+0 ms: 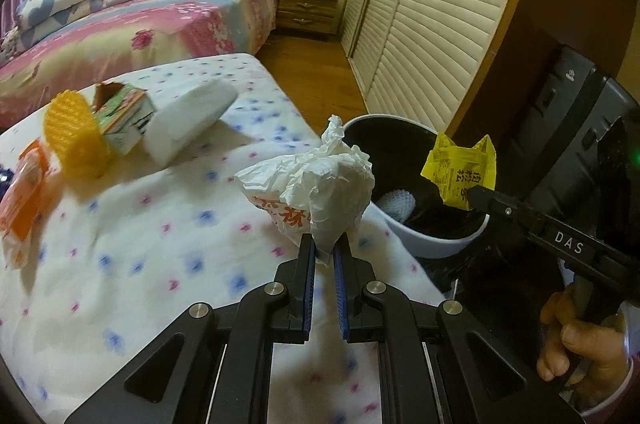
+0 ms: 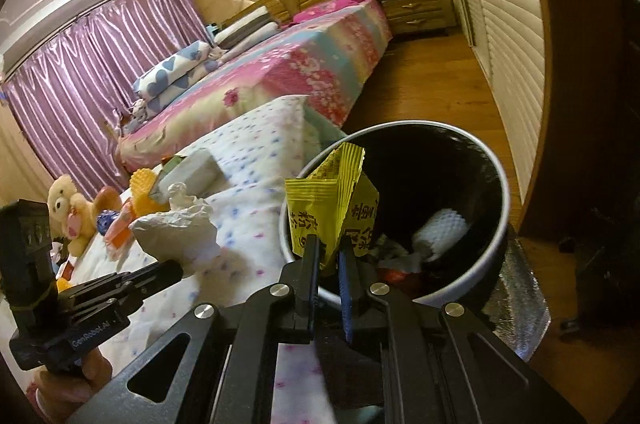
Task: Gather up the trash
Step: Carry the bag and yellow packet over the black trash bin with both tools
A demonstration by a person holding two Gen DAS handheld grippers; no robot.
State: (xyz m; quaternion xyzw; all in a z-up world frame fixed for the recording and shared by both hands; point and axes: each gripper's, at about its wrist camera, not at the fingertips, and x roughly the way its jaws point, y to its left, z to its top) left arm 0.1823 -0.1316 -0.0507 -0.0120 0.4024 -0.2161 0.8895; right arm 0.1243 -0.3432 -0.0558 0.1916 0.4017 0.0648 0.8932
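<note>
My left gripper (image 1: 325, 248) is shut on a crumpled white paper wad (image 1: 316, 183) with red print, held above the dotted bedsheet (image 1: 140, 244) just left of the bin. From the right wrist view that gripper (image 2: 176, 270) and its wad (image 2: 176, 230) show at the lower left. My right gripper (image 2: 329, 248) is shut on a yellow snack wrapper (image 2: 332, 207), held over the near rim of the white bin (image 2: 460, 298) with the black liner. The wrapper (image 1: 460, 171) hangs over the bin (image 1: 436, 244) in the left wrist view too. A white foam sleeve (image 2: 440, 230) and other scraps lie inside.
On the sheet lie a yellow foam net (image 1: 74, 139), a small green carton (image 1: 124, 119), a white foam block (image 1: 192, 115) and an orange packet (image 1: 24, 191). Plush toys (image 2: 68, 212) sit further left. A flowered bed (image 2: 300, 63), wooden floor (image 2: 432, 83) and louvred wardrobe (image 1: 432, 43) surround the bin.
</note>
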